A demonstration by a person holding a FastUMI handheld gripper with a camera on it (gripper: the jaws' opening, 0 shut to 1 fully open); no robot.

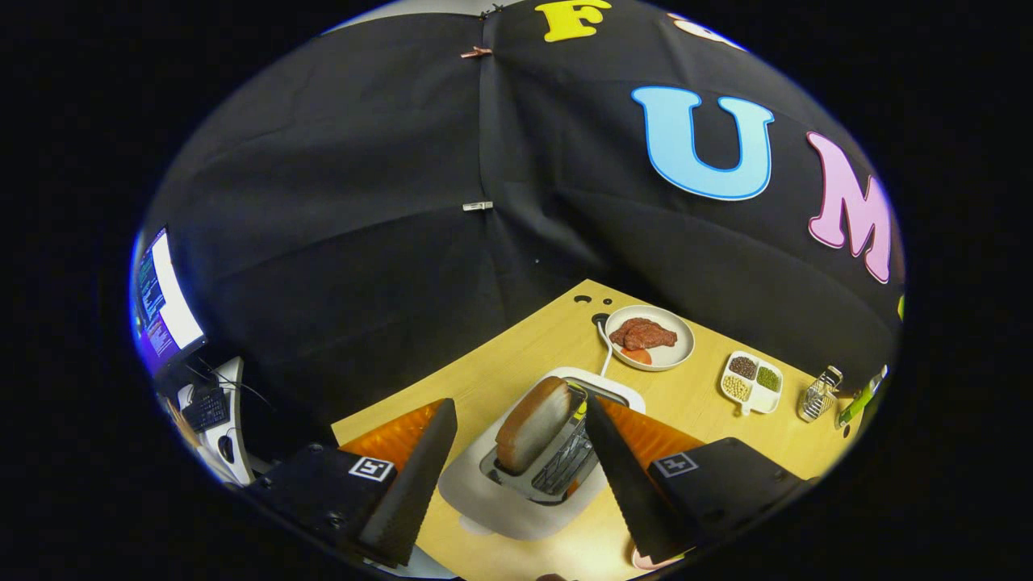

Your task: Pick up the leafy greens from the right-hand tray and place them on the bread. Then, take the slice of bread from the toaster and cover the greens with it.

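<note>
Gripper view: I see my gripper with its fingers spread wide apart, clamped on nothing. Between them sits the white toaster on the wooden table, and a browned slice of bread stands upright in the slot nearer the left finger; the slot beside it shows only its wire rack. Neither finger touches the slice. A white cord runs from the toaster toward 1 o'clock. Beyond the toaster at 1 o'clock lies a round plate holding a reddish-brown piece of meat with something orange tucked under it. Further round at 2 o'clock is a small divided dish of beans and seeds in separate compartments, then a little wire holder. I cannot make out the leafy greens. A lit monitor and keyboard sit off at 9 o'clock.
</note>
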